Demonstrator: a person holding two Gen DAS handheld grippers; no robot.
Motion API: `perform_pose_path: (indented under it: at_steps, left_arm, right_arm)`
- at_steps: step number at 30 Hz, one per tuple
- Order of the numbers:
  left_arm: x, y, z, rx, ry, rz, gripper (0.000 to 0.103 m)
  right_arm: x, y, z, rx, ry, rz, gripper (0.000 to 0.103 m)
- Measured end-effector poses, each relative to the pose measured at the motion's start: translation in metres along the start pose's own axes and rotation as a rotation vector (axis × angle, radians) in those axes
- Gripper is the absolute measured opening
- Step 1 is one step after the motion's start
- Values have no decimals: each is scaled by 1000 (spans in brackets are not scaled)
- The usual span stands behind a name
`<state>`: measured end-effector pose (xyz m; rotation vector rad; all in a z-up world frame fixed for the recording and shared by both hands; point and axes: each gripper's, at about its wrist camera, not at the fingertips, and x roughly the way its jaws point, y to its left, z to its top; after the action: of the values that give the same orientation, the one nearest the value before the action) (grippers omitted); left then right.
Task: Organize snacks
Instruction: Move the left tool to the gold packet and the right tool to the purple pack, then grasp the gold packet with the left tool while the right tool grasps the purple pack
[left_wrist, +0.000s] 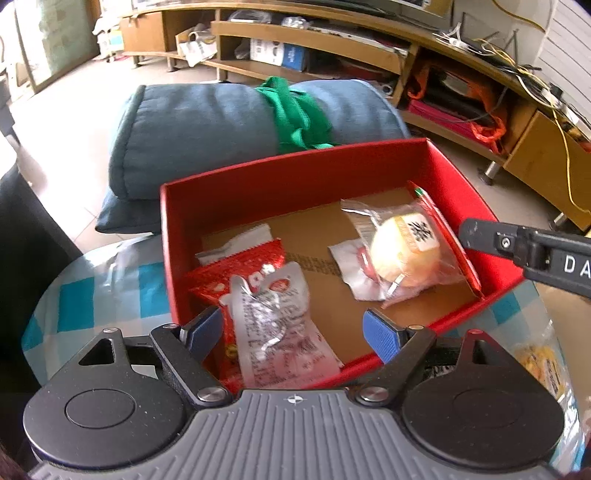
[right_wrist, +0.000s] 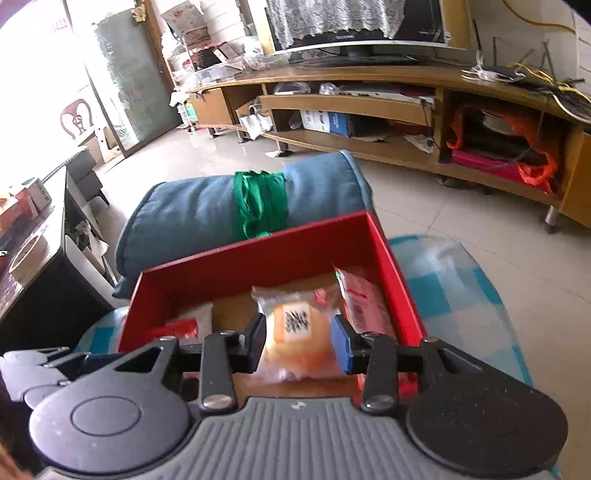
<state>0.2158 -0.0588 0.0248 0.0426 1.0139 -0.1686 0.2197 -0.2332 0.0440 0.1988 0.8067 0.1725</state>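
On the desk (left_wrist: 92, 295), which wears a blue-and-white checked cover, a red box (left_wrist: 295, 173) stands open at the far edge, hard against a rolled blue cushion (left_wrist: 207, 125) bound with a green strap (left_wrist: 295, 114). Beyond, across the tiled floor, runs a long wooden TV cabinet (right_wrist: 369, 99) crowded with boxes, bags and cables. Inside the box, a red snack packet (left_wrist: 236, 266) and a silver-backed packet (left_wrist: 280, 325) lie at the left side; a bun in clear wrap (left_wrist: 402, 251), bearing a square printed code, lies at the right side on other wrappers. The left gripper (left_wrist: 295, 328) tilts down over the near wall, jaws wide apart over the silver-backed packet without pressing it. The right gripper (right_wrist: 299, 343) points down into the box with the bun between its jaws, which stand just beside it; blur hides whether they touch. Its side shows the letters "DA". A yellow packet (left_wrist: 543, 365) lies at the desk's right edge.
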Motion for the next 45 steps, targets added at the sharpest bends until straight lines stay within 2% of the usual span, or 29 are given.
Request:
perform_pose_path:
  at_steps: [4, 6, 10, 13, 20, 25, 31, 39, 40, 42, 45]
  left_arm:
    - [-6, -10, -9, 23, 2, -16, 88]
    - [-9, -15, -14, 34, 9, -26, 88]
    - [-13, -24, -24, 39, 25, -54, 89]
    - [-19, -35, -31, 83, -5, -14, 89]
    - [-28, -43, -43, 74, 12, -83, 90]
    - [-13, -49, -56, 72, 80, -105, 89]
    - [20, -46, -68, 36, 183, -91, 75]
    - [32, -50, -66, 38, 163, -61, 83]
    - [32, -51, -67, 44, 158, -58, 82]
    - [29, -53, -69, 61, 141, -27, 70]
    - [23, -49, -71, 60, 130, -21, 58]
  right_arm:
    - [-13, -8, -12, 11, 7, -14, 40]
    - [-19, -13, -20, 18, 16, -18, 46]
    - [-30, -23, -37, 38, 32, -26, 47]
    - [-36, -31, -46, 58, 46, -33, 47]
    - [-50, -44, -64, 120, 78, -15, 47]
    - [-61, -47, -76, 135, 97, -4, 47]
    - [-64, -50, -84, 145, 113, 15, 47]
    - [-59, -54, -89, 161, 144, 28, 47]
    - [-58, -54, -90, 158, 149, 23, 47]
    - [-58, -54, -92, 155, 160, 9, 47]
    - [-61, -56, -97, 158, 180, -17, 47]
